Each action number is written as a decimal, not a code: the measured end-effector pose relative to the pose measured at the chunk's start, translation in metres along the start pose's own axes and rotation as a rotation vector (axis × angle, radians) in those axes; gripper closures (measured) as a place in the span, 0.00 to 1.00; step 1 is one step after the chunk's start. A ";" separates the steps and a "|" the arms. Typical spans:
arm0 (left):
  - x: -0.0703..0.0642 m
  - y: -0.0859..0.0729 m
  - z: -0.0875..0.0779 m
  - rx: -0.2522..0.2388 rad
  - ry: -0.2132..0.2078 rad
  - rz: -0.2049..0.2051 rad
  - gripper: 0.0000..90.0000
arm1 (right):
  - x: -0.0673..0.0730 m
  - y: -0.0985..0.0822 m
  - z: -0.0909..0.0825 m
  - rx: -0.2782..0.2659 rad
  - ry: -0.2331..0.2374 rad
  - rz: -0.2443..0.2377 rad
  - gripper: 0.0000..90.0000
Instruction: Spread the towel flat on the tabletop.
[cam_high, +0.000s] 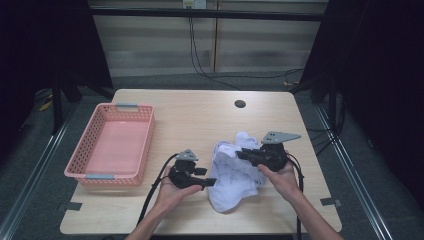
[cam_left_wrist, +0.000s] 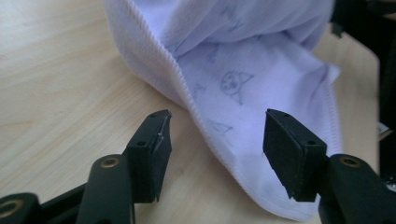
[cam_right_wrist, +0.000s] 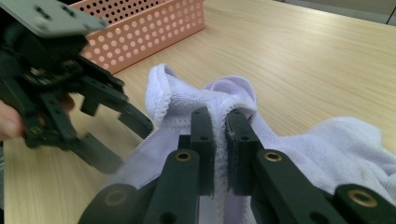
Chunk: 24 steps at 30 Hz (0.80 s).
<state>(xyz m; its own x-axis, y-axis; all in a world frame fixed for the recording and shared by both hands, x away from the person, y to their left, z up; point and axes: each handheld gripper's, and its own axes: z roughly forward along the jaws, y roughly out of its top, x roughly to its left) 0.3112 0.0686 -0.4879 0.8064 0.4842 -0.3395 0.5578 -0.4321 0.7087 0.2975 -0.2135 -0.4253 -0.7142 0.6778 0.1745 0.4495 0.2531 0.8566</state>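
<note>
Left hand-held gripper (cam_high: 212, 182): held in the left hand (cam_high: 172, 192), forearm entering from 6 o'clock; jaws point toward 3 o'clock, spread apart, pads pressing nothing. Right hand-held gripper (cam_high: 240, 153): held in the right hand (cam_high: 284, 180), forearm entering from 5 o'clock; jaws point toward 9 o'clock, drawn nearly together, pinching a fold of cloth (cam_right_wrist: 233, 95). Both grippers sit near each other, tips apart.
</note>
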 end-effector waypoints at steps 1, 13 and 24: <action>0.001 -0.001 0.005 0.005 -0.001 -0.011 0.44 | -0.001 -0.001 -0.001 -0.003 -0.003 0.002 0.93; 0.007 0.006 -0.028 -0.143 -0.030 -0.021 0.98 | -0.010 -0.001 -0.018 -0.042 -0.017 0.026 0.93; 0.026 0.021 -0.113 -0.341 0.049 -0.044 0.98 | -0.044 0.022 -0.077 -0.189 -0.139 0.084 0.93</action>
<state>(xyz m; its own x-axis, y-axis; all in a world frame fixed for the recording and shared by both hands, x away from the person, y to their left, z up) 0.3220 0.1583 -0.4121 0.7682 0.5358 -0.3503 0.4872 -0.1345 0.8628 0.2975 -0.2907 -0.3768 -0.5921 0.7827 0.1920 0.3868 0.0671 0.9197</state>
